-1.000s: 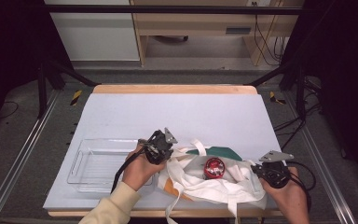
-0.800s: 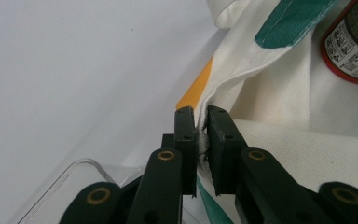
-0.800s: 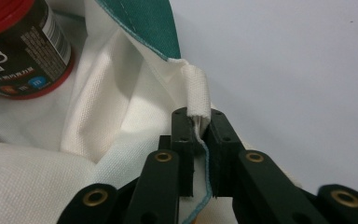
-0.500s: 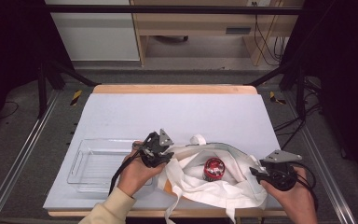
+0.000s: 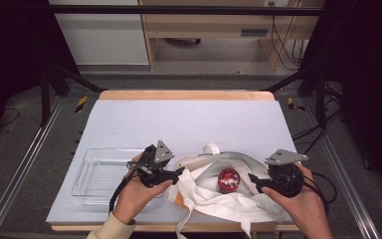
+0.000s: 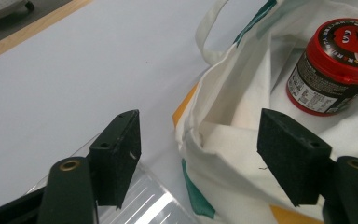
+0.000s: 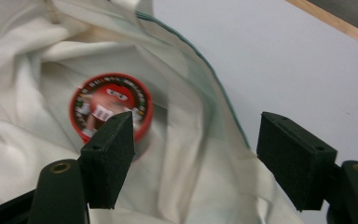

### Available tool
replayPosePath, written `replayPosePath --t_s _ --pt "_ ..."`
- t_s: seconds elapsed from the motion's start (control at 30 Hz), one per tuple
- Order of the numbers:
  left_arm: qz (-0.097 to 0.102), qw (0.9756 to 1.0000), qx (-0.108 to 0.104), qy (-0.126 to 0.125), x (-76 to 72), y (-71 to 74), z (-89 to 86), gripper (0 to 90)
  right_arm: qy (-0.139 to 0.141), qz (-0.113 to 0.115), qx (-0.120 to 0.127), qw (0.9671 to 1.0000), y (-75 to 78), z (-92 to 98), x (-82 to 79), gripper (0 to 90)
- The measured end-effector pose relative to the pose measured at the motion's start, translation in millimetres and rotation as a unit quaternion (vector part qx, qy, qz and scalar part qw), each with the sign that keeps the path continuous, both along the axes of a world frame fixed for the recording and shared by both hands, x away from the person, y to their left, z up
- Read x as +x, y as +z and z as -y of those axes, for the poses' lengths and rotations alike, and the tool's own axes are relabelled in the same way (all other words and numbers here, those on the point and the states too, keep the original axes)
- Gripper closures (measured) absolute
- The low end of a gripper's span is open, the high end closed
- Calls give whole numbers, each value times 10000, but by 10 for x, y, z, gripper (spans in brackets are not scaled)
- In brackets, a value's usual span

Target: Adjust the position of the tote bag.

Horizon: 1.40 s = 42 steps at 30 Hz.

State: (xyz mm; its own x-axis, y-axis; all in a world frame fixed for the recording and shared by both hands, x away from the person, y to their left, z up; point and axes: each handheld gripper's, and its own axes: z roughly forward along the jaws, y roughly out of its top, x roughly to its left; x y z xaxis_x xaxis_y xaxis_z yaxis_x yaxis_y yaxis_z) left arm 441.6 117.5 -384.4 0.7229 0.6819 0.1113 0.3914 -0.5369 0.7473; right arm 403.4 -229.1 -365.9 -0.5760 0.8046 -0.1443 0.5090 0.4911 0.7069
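High view puts the white tote bag (image 5: pixel 219 191) at six o'clock on the table (image 5: pixel 189 119), with the red-lidded candy can (image 5: pixel 228 180) lying in its open mouth. A second ago both grippers were pinched on the bag's rim, one at each side. Now the left gripper (image 5: pixel 176 173) sits at the bag's nine o'clock edge and the right gripper (image 5: pixel 253 180) at its three o'clock edge, and both sets of jaws have just been opening; they stand wide, with nothing pressed between the pads.

Left gripper view shows the bag's rim below and beyond the spread jaws, the can at two o'clock. Right gripper view shows loose cloth under the jaws and the can at ten o'clock, partly behind the left pad.

The bag seems to have been let go after being spread open, so the can is exposed and likely the next thing to pick. A clear plastic tray (image 5: pixel 97 172) waits at eight o'clock, beside the left hand (image 5: pixel 139 194).
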Motion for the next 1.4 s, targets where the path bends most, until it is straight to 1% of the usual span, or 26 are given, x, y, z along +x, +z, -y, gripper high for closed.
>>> replayPosePath --t_s 0.03,0.13,0.2,0.23,0.3,0.37,0.43,0.5,0.6,0.7,0.73,0.8,0.87,0.93,1.0,1.07,1.13,1.27,1.4 --pt "-24 10000 -4 16 -14 3 -29 292 65 -16 -16 10000 10 -54 15 276" --pt "-49 9999 -114 57 -62 -14 -111 253 241 -145 -26 9996 27 -216 71 269" --pt "-101 9999 -19 56 -74 -21 -152 234 330 -204 -29 9992 27 -315 114 261" --pt "-95 9999 18 74 -76 -18 -176 225 369 -232 -24 9990 22 -361 138 257" --pt "-128 9999 -27 111 -81 -9 -236 203 456 -349 -50 9983 10 -450 186 232" --pt "-180 9998 -13 91 -86 -2 -303 185 505 -429 -29 9978 -2 -512 222 211" --pt "-168 9996 -62 211 -93 9 -373 175 579 -527 -38 9969 -6 -590 261 195" --pt "-186 9995 -74 236 -111 10 -418 160 661 -605 -37 9960 -10 -659 303 182" --pt "-166 9995 -46 250 -136 27 -483 147 741 -702 -120 9947 -34 -729 338 177" --pt "-125 9994 -126 310 -119 73 -558 136 790 -744 -109 9940 -74 -740 334 171" --pt "-118 9993 -124 336 -118 84 -572 133 791 -780 -66 9938 -96 -736 335 169" --pt "-90 9991 -156 373 -113 98 -613 129 800 -792 -71 9936 -129 -735 336 173" --pt "-96 9991 -166 388 -110 95 -628 128 789 -822 -30 9935 -152 -729 340 174" --pt "-119 9991 -144 391 -103 94 -649 128 776 -860 -48 9933 -179 -723 345 173" --pt "-127 9990 -173 391 -91 90 -669 127 773 -894 -3 9930 -199 -716 346 176" --pt "-130 9989 -192 411 -87 87 -684 126 789 -918 -48 9926 -221 -709 353 176" --pt "-154 9990 -160 400 -83 90 -702 124 793 -968 -51 9921 -249 -700 360 171" --pt "-151 9989 -186 412 -82 94 -716 124 768 -1045 -68 9915 -295 -680 370 163" --pt "-154 9989 -159 425 -77 92 -726 123 782 -1078 -59 9911 -319 -674 376 161"
